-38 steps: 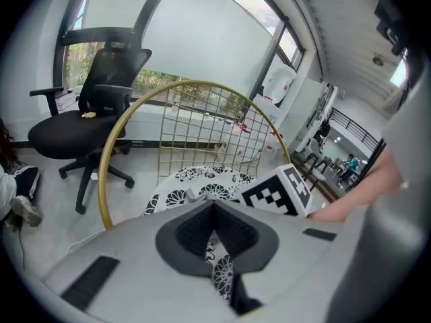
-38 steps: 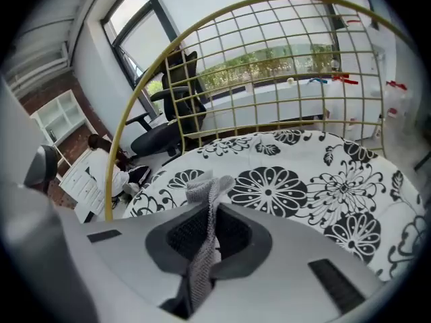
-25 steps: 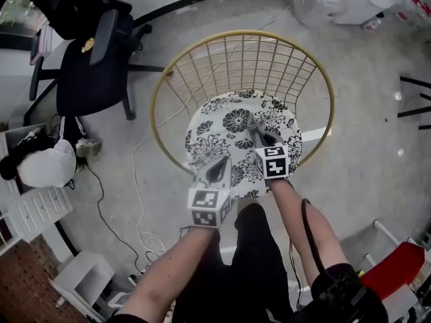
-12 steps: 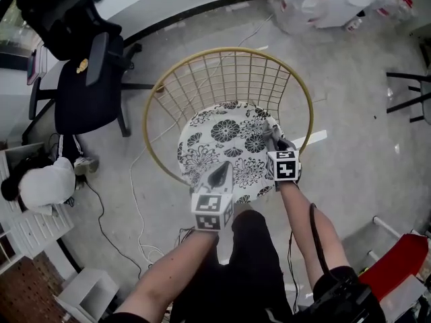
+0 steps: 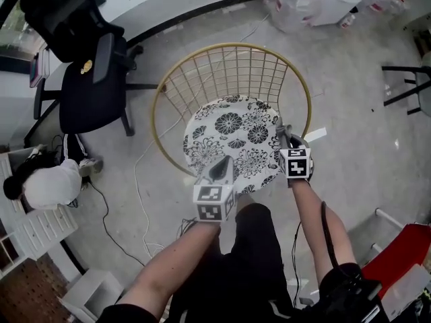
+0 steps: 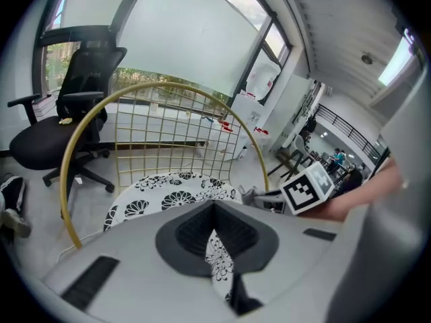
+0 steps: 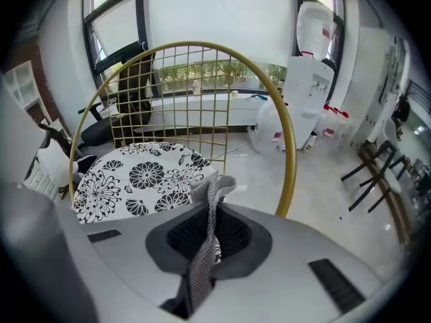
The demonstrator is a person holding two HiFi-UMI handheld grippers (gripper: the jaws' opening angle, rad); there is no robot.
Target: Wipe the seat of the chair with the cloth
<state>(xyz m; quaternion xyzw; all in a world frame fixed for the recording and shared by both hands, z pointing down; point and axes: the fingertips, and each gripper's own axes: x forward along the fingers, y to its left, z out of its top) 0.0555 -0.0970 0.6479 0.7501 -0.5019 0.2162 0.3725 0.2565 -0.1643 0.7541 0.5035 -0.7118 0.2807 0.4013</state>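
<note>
Head view: the chair [image 5: 232, 48], a round gold wire shell, stands straight ahead of the person; its seat cushion [image 5: 232, 136] is black-and-white floral.
Right tongs [image 5: 283, 135]: clenched on the cloth [image 7: 204, 244], a grey knit strip pinched between the jaws, with a tuft standing out past the tips.
Cloth position: at the cushion's right edge, just beside the gold rim; I cannot tell whether it touches the cushion.
Left tongs [image 5: 219, 169]: at the cushion's near edge, jaws drawn together on a strip of floral fabric, seemingly a pinch of the cushion itself.
Key relation: nearly all of the seat lies to the left of the cloth and beyond it, so the wipe should sweep leftward and away across it. The seat is round, with no long axis.
Nearer hand: the right, since it carries the cloth.
Container: the wire shell holds only the cushion.
</note>
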